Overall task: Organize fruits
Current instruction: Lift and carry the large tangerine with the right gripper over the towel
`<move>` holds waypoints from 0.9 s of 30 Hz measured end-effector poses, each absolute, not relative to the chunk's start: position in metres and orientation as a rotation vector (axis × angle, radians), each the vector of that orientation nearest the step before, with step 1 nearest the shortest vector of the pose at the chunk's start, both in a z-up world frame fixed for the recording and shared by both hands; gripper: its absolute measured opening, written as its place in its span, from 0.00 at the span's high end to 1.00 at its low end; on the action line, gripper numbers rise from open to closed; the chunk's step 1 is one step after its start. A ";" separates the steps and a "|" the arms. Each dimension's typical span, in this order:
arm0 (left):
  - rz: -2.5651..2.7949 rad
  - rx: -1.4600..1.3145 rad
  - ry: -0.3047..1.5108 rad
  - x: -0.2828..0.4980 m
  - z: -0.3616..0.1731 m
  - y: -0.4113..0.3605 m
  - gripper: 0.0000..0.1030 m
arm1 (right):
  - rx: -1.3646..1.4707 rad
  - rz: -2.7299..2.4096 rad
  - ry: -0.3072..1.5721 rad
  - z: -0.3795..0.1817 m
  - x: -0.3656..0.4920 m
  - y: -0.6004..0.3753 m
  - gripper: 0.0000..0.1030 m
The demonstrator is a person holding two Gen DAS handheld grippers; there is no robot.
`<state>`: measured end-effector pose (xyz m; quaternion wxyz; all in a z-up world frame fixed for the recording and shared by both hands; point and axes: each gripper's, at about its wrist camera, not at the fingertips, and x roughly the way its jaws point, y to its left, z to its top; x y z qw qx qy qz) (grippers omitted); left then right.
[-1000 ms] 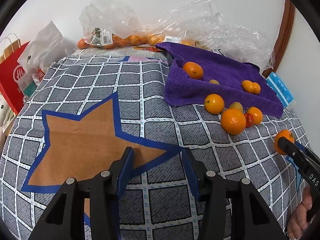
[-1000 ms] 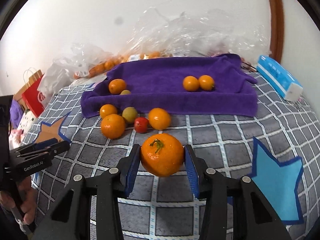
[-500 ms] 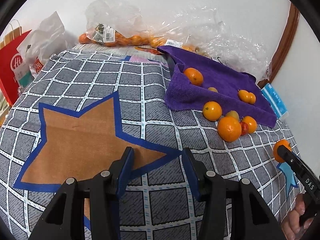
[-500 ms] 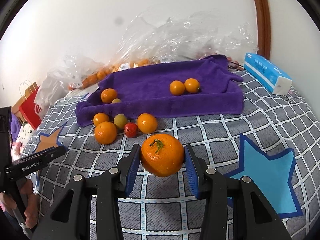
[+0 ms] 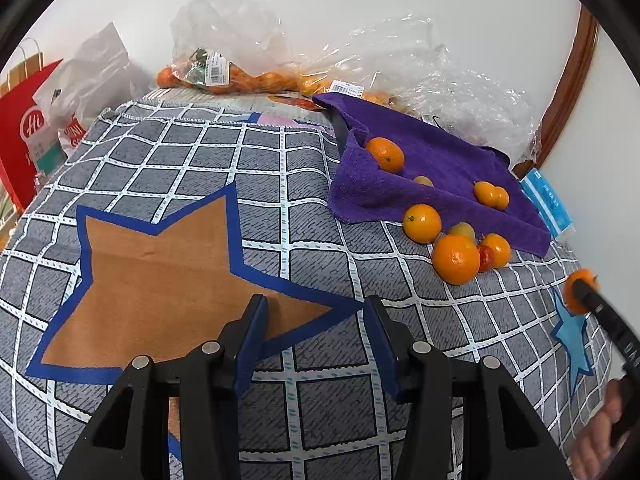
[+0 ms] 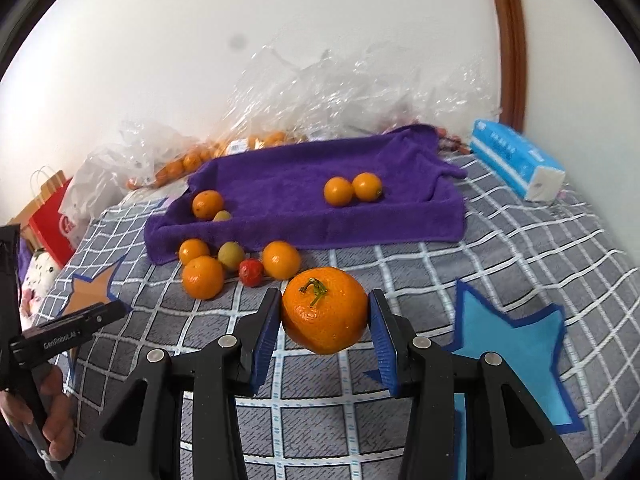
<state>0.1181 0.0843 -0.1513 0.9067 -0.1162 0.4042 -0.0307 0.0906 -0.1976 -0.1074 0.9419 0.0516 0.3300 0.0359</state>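
My right jaws (image 6: 325,322) are clamped on a mandarin (image 6: 325,309), stem up, pads on its two sides, clear of the checked cloth (image 6: 500,248) so it can travel without rolling. Ahead of these jaws lies the purple towel (image 6: 280,184), its edges raised into a shallow tray; two oranges (image 6: 352,189) sit together in its right part, one orange and a small greenish fruit in its left corner. Just ahead and left of the jaws, a loose cluster (image 6: 236,266) waits off the towel. I judge the mandarin belongs on the towel.

My left jaws (image 5: 316,340) stand apart, empty, over an orange star (image 5: 160,280) printed on the cloth, well left of the fruit. Behind: plastic bags (image 6: 360,92), a tissue pack (image 6: 516,160), white wall.
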 end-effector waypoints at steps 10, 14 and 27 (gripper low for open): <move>-0.050 -0.197 0.814 0.113 -0.132 0.069 0.55 | 0.126 -0.007 0.617 -0.073 0.093 -0.217 0.58; -0.056 -0.221 0.794 0.111 -0.128 0.062 0.55 | 0.142 -0.009 0.595 -0.071 0.091 -0.226 0.58; -0.023 -0.223 0.793 0.076 -0.107 0.035 0.56 | 0.202 0.081 0.594 -0.075 0.056 -0.257 0.58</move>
